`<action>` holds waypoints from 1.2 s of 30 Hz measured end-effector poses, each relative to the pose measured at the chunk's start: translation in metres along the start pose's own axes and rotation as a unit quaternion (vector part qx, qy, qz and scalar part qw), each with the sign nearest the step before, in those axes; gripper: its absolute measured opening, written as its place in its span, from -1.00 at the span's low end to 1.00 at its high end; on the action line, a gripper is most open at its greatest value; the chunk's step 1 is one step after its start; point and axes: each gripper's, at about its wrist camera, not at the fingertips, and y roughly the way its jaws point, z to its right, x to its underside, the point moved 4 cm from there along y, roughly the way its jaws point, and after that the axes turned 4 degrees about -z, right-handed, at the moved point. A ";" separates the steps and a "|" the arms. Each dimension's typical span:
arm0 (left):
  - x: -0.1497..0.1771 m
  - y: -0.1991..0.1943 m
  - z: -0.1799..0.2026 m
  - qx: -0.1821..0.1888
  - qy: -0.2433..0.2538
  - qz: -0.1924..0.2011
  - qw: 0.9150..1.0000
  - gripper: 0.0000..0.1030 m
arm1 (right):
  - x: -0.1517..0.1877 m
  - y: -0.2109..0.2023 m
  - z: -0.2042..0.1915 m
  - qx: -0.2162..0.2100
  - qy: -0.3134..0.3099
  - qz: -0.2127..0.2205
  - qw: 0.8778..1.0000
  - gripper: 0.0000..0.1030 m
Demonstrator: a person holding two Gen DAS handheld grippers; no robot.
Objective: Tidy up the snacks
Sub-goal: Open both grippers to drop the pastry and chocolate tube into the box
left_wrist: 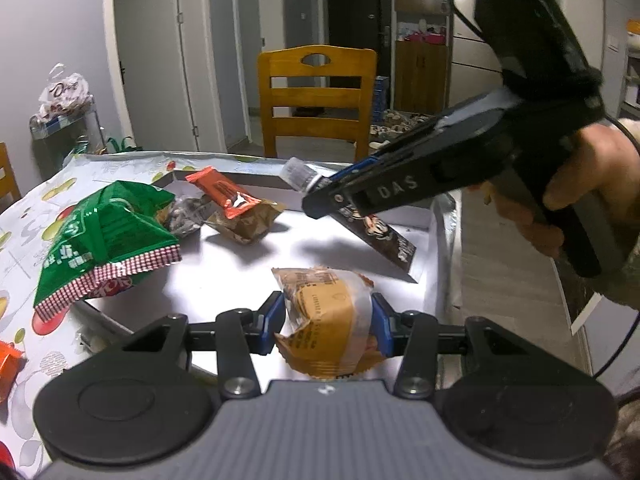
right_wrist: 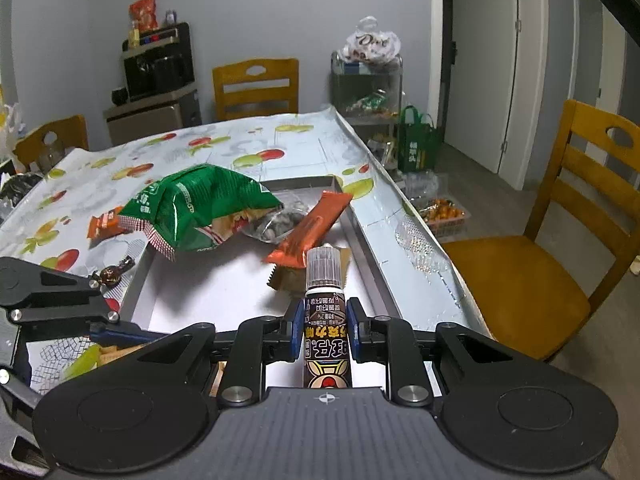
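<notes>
wooden chair (left_wrist: pixel 316 100), fruit-print tablecloth (right_wrist: pixel 168 152), green bag (right_wrist: pixel 418 144)

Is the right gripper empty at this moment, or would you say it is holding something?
No, the right gripper is shut on a brown tube snack, whose clear cap sticks out past the blue fingertips over the white tray.

Home dining area. Table with fruit-print plastic tablecloth (right_wrist: pixel 224 148), wooden dining chairs (left_wrist: pixel 318 100) around it, one at right with a cushioned-looking seat (right_wrist: pixel 560 216). Grey walls, white interior doors (right_wrist: pixel 484 68), dark entry door (left_wrist: pixel 358 4) down a hallway. Small appliance on a cabinet (right_wrist: pixel 158 66), metal cart with a plastic shopping bag (right_wrist: pixel 370 46), green tote bag (right_wrist: pixel 418 142) on wood-look floor.
</notes>
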 end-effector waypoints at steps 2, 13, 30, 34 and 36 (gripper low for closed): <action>0.001 0.004 0.000 0.003 0.001 -0.007 1.000 -0.15 | 0.001 0.002 -0.002 0.002 -0.003 -0.002 1.000 -0.54; 0.002 0.016 -0.006 -0.003 -0.012 -0.014 1.000 -0.11 | 0.003 0.022 0.001 0.006 0.024 -0.019 1.000 -0.53; -0.002 -0.012 -0.009 -0.014 -0.024 0.026 0.999 0.37 | -0.001 0.026 0.002 0.029 0.028 -0.016 0.999 -0.51; 0.000 -0.021 -0.013 -0.022 -0.029 0.029 0.999 0.58 | -0.005 0.019 0.001 0.028 0.036 -0.008 0.999 -0.20; 0.001 -0.026 -0.017 -0.030 -0.032 0.034 0.998 0.61 | -0.008 0.014 -0.002 0.026 0.035 0.003 0.999 -0.02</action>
